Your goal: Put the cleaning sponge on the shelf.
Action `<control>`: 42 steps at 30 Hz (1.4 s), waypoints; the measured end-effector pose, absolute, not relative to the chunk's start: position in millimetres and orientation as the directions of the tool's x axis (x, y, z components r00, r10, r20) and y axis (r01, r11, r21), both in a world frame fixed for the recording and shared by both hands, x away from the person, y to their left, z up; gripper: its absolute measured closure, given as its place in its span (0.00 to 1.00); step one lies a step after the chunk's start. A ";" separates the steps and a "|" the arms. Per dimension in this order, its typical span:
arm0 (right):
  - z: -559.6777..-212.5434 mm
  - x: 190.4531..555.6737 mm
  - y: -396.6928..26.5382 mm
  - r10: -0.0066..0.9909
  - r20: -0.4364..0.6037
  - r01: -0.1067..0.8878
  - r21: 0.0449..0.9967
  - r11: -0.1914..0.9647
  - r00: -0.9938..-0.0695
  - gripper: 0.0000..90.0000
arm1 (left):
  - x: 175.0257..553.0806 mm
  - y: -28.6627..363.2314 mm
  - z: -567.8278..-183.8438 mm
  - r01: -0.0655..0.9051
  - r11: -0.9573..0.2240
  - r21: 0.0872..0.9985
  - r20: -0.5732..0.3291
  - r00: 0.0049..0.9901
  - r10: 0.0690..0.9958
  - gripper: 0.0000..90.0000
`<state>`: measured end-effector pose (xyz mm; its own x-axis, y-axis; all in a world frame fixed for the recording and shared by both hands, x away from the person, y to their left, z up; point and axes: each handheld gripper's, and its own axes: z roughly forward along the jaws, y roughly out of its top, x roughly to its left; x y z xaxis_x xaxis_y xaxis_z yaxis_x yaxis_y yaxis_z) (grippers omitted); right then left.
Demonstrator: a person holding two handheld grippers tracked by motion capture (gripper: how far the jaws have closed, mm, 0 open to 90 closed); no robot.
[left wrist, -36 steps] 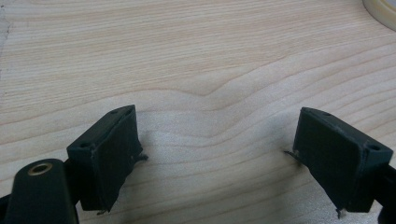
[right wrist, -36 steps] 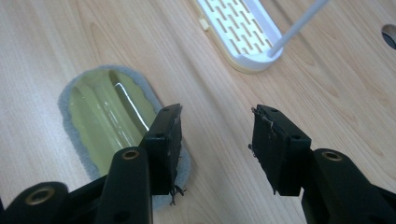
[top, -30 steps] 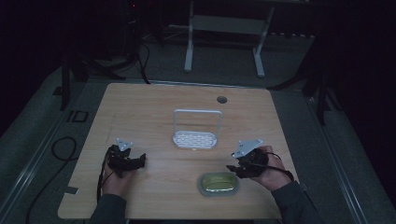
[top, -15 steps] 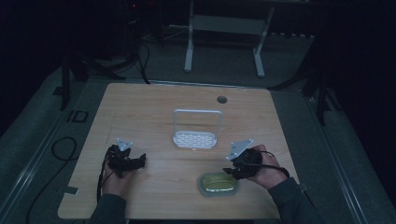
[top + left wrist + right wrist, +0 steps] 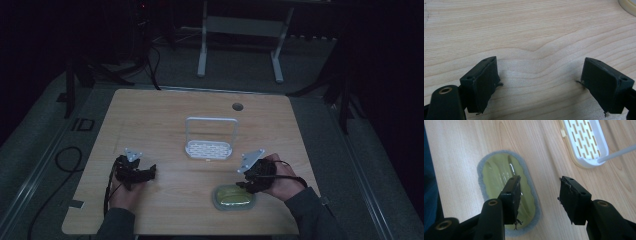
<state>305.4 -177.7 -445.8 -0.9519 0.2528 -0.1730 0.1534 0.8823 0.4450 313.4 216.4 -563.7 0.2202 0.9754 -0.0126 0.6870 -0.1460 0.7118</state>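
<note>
The right gripper (image 5: 539,195) is held low over the wooden table (image 5: 165,110) with its jaws apart and nothing clamped; they have just been opening. One jaw stands over the yellow-green oval dish with a grey rim (image 5: 499,173), the other over bare wood beside that rim. Farther ahead of the jaws, a white slotted tray with a wire handle (image 5: 586,142) is seen. Well apart, the left gripper (image 5: 540,82) is held with jaws wide apart over bare wood.
</note>
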 end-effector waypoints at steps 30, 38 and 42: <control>-447.5 306.0 -159.4 0.112 -0.127 0.061 0.350 0.935 -0.986 0.59 | 313.4 216.5 -563.7 0.687 -0.147 0.711 -0.012 0.221 0.975 0.16; -447.7 306.7 -154.7 0.083 -0.126 0.039 0.323 0.946 -0.989 0.58 | 313.5 216.4 -563.7 0.687 -0.146 0.712 -0.013 0.220 0.975 0.16; -448.4 306.3 -152.8 0.066 -0.119 0.026 0.308 0.951 -0.991 0.61 | 313.4 216.4 -563.7 0.687 -0.146 0.712 -0.013 0.220 0.975 0.16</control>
<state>306.3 -152.8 -448.4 -0.9906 0.0662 -0.1194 0.0264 0.9510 0.3080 313.4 216.4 -563.7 0.2203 0.9753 -0.0126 0.6873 -0.1460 0.7116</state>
